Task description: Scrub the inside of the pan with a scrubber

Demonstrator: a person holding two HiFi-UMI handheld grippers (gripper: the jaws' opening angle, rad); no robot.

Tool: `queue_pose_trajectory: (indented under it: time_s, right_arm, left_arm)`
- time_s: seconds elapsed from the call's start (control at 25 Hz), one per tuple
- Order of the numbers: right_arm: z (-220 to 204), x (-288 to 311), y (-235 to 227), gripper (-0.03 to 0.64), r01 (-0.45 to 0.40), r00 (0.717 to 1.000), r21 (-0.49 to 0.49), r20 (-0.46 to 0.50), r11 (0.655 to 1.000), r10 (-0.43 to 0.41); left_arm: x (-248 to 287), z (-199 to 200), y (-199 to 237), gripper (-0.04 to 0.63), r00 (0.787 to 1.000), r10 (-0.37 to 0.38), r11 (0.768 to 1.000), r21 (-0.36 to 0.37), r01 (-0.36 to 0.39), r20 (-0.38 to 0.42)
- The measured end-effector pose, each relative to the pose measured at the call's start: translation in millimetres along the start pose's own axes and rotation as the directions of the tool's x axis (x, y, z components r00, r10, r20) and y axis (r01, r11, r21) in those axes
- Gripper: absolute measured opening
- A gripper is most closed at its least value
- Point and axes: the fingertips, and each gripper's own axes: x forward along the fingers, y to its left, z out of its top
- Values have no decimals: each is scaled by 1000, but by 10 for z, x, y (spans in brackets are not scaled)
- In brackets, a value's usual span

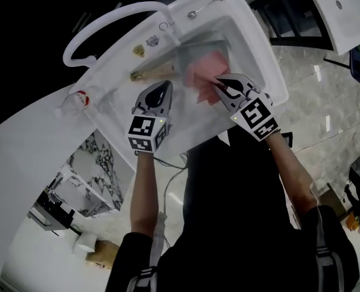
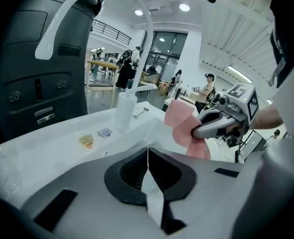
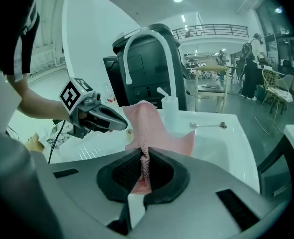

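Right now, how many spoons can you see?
1. The spoon lies on the far rim of the sink, near its corner. More could be hidden inside the sink.

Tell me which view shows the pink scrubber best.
Right gripper view: the scrubber fills the middle, pinched in the right gripper's jaws. Head view shows it small over the sink; left gripper view, partly covered.

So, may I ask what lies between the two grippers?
In the head view, the pink scrubber, pinched by the right gripper, hangs between it and the left gripper.
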Motion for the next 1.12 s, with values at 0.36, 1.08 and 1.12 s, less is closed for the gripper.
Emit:
queue_pose_trajectory:
  time_s: [0.36,1.08,1.12]
  right_arm:
    - [-436,674,-222,26,50,995,46,-92,998,-45]
    - [-1110,1781,-504,26,59,966,72,-256,996,-38]
    - [-1122,1821,-511,26,58,965,70,-259,996,-38]
  left_arm:
    - [507,-469,466,34,991,17,999,44,-11,-134]
    - [955,-912,814,34,941,89,994,89,-63,-326]
    - [957,-911,813,32,940,88,994,89,-62,-329]
